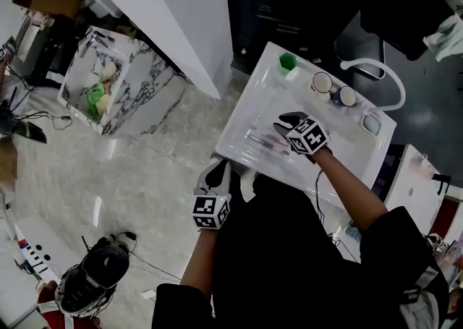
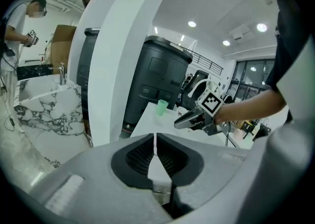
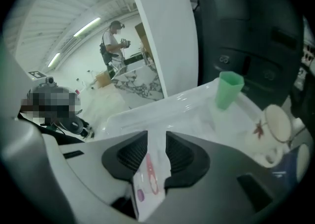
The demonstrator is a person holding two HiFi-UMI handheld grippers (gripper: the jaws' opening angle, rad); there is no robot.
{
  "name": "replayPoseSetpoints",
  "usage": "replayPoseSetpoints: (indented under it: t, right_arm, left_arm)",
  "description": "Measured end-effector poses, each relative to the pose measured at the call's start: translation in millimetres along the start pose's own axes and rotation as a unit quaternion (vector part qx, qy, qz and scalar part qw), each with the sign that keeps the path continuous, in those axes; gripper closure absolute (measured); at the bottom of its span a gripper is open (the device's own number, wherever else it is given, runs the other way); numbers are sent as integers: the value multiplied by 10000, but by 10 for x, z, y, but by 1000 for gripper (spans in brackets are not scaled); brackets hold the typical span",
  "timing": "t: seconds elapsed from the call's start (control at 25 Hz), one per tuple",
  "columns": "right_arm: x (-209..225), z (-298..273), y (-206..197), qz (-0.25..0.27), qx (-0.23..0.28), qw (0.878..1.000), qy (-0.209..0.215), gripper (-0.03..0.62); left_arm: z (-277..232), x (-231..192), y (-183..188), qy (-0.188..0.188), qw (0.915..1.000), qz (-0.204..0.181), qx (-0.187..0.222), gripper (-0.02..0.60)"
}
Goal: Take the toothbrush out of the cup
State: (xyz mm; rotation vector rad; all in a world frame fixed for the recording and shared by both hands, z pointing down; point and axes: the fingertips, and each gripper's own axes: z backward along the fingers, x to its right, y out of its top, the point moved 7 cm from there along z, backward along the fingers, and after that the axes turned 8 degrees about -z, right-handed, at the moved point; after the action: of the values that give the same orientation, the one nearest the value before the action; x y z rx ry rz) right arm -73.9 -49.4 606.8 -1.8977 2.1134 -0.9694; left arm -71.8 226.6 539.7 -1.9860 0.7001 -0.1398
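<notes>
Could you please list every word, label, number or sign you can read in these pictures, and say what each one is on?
No text can be read in any view.
Marker cubes: black-and-white square patterns only, no letters or digits.
Black bin: small marks on its front, too blurred to read.
Floor tag: too small to read.
Green cup: no print visible.

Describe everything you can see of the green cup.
The green cup is a small plain tumbler, plastic by its look, a little wider at the rim than at the base. It stands upright near the far left corner of the white tray, and nothing sticks out of it. Only the tray touches it.
</notes>
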Motion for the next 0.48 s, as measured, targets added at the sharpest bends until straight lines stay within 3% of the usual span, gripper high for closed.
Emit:
replayPoseSetpoints:
  t: [0.12, 0.24, 0.4, 0.48]
  right_arm:
    - [-52, 388, -5, -86, 525, 9974, -481, 496]
    - [-178, 769, -68, -575, 1052, 9890, -871, 497]
    - [-437, 1171, -186, -1362, 1798, 9633, -1456, 497]
    - [-605, 1298, -320, -1838, 2084, 9432, -1823, 497]
  left_arm:
    - [-86, -36, 152, -211, 9996, 35, 205, 551]
    - [-231, -50, 276, -731, 9969, -74, 283, 551]
    - [-422, -58, 459, -1418, 9886, -445, 246, 551]
    - [-504, -89, 605, -1753, 9820, -631, 313, 551]
